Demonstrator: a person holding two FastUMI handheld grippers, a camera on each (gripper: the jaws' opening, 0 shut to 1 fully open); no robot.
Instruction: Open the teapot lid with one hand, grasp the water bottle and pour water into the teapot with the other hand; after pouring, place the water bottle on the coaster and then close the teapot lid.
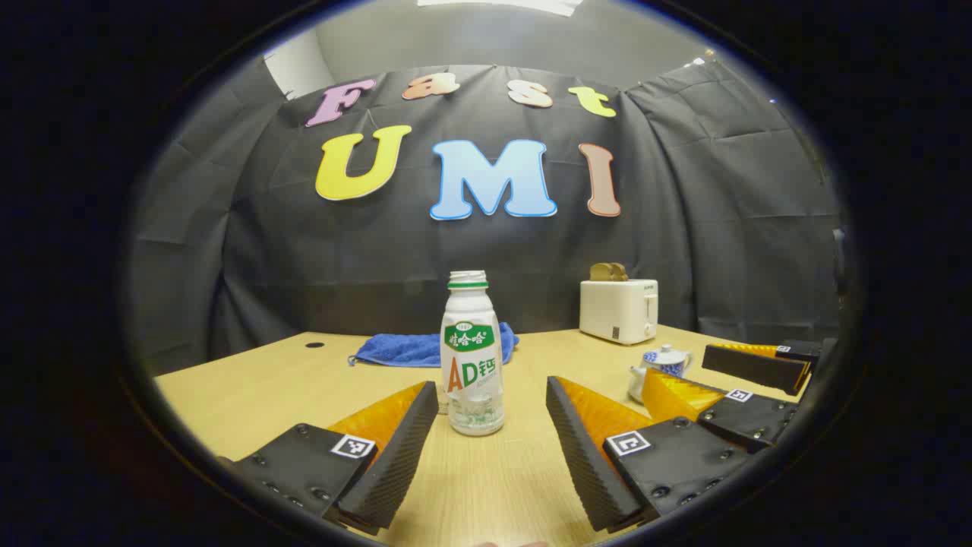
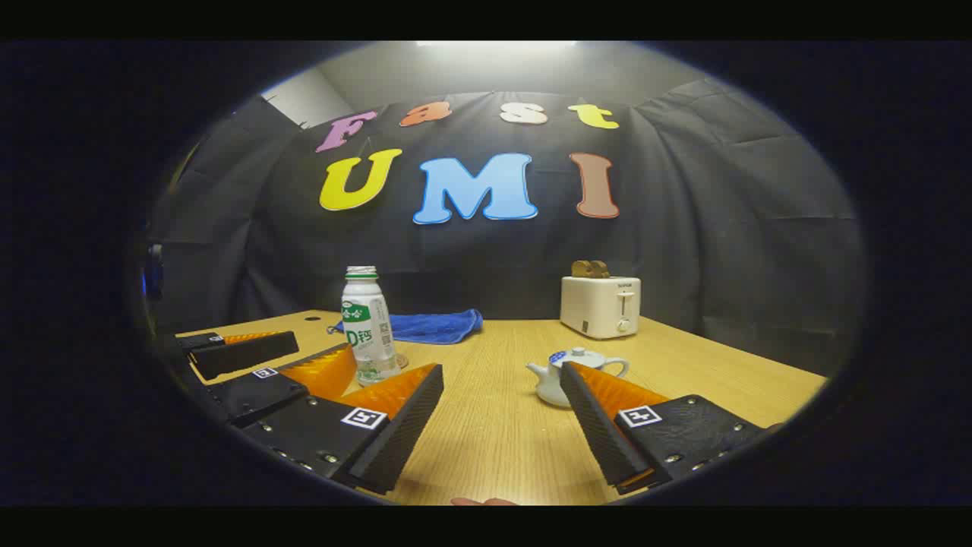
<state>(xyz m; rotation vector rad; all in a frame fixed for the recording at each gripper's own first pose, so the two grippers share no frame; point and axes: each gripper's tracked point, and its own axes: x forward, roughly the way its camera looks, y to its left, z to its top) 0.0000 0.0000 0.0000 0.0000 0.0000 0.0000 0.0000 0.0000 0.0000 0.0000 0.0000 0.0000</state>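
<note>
Holding both grippers low over the table (image 1: 258,380), I have each pair of fingers spread wide with nothing between them. In the left gripper view, my left gripper (image 1: 492,410) points at the bottle (image 1: 472,357), which stands upright just beyond the fingertips, in line with the gap but not touched by either finger. Its cap is off. Off to the right in that view, the right gripper (image 1: 748,384) sits partly in front of the teapot (image 1: 662,363); I can see the pot's lid still on.

In the right gripper view, my right gripper (image 2: 501,395) faces bare tabletop, with the teapot just behind its right finger, spout to the left. The left gripper (image 2: 300,361) shows at the left there, the bottle standing right behind it. A round edge at the bottle's foot may be the coaster; I cannot tell.

Farther back lie a blue cloth (image 1: 414,349) and a white toaster (image 1: 619,310) near the booth wall.
</note>
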